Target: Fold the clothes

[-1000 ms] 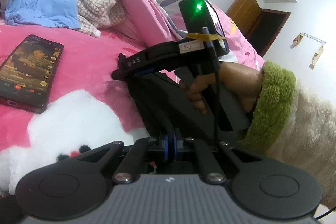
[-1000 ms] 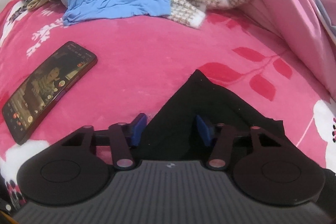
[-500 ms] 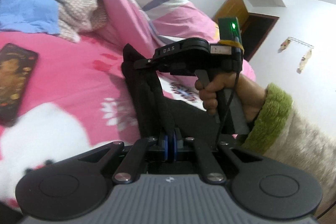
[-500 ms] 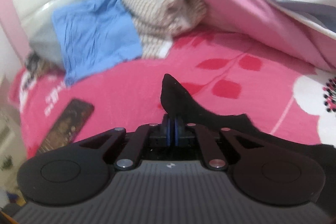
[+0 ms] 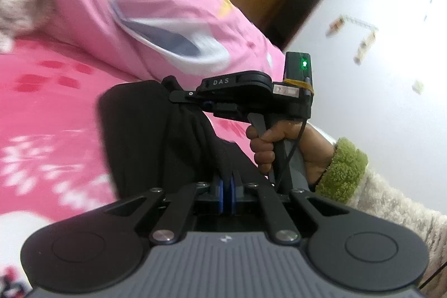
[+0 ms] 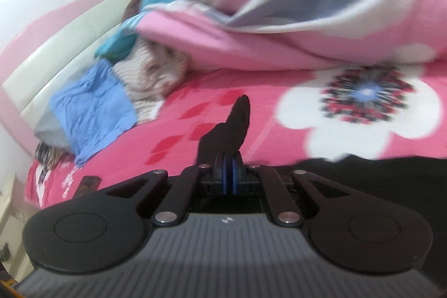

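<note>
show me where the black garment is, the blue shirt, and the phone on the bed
black garment [image 5: 156, 136], left wrist view, on its hanging front panel.
blue shirt [image 6: 95, 105], right wrist view, on its wrinkled middle.
phone [image 6: 88, 183], right wrist view, on its dark face near the bed's edge.

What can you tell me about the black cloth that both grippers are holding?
The black garment is plain, dark, soft fabric with no pattern showing. It is lifted off the pink flowered bedspread and hangs in folds between the two tools. The left gripper is shut on one part; the right gripper is shut on another, with a pointed corner sticking out past its pads. More of it shows at the right in the right wrist view. What kind of clothing it is cannot be told.
</note>
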A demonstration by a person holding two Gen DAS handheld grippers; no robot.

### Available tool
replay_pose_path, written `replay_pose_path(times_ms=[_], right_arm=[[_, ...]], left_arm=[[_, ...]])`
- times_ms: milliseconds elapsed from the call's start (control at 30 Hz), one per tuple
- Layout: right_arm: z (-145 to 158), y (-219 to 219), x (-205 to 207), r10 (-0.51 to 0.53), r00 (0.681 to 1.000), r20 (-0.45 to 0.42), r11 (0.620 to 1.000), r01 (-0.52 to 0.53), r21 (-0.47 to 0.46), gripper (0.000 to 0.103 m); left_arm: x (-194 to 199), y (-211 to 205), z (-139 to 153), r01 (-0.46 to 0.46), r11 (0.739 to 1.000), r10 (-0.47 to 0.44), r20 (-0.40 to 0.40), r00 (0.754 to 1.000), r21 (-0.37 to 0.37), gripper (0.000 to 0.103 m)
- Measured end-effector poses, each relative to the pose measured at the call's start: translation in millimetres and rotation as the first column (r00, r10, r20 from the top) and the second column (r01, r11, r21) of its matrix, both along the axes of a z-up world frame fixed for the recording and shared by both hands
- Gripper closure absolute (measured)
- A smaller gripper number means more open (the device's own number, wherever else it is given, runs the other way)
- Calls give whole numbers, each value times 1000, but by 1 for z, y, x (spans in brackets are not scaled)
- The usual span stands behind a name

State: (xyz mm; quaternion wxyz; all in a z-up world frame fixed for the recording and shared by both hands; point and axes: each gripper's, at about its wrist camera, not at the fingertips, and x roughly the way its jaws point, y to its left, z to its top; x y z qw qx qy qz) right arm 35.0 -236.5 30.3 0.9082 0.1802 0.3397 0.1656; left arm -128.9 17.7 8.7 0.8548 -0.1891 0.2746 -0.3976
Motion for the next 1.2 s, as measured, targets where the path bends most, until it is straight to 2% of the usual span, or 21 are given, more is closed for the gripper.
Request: replay_pose_path(times_ms=[267, 533, 800, 1033, 1133, 1200], right_arm=[[-23, -95, -29, -115, 993, -20, 992, 116, 59, 101], [-49, -151, -48, -158, 987, -29, 975, 161, 154, 101], [-55, -179, -59, -177, 984, -8, 957, 174, 232, 101], [-68, -198, -66, -210, 977, -24, 945, 209, 250, 101], [-71, -203, -70, -237, 969, -69, 939, 247, 238, 95], [-64, -213, -86, -286, 954, -87, 922, 298, 245, 87]], left_arm=[[7, -93, -5, 157, 984, -157, -8, 988, 82, 98], [15, -147, -10, 234, 962, -232, -29, 972, 139, 98], [16, -172, -7, 278, 946, -277, -30, 960, 166, 98], [18, -190, -9, 303, 933, -301, -39, 953, 196, 98], [24, -195, -12, 306, 929, -300, -59, 952, 209, 98], [26, -199, -11, 311, 924, -306, -56, 950, 220, 98]])
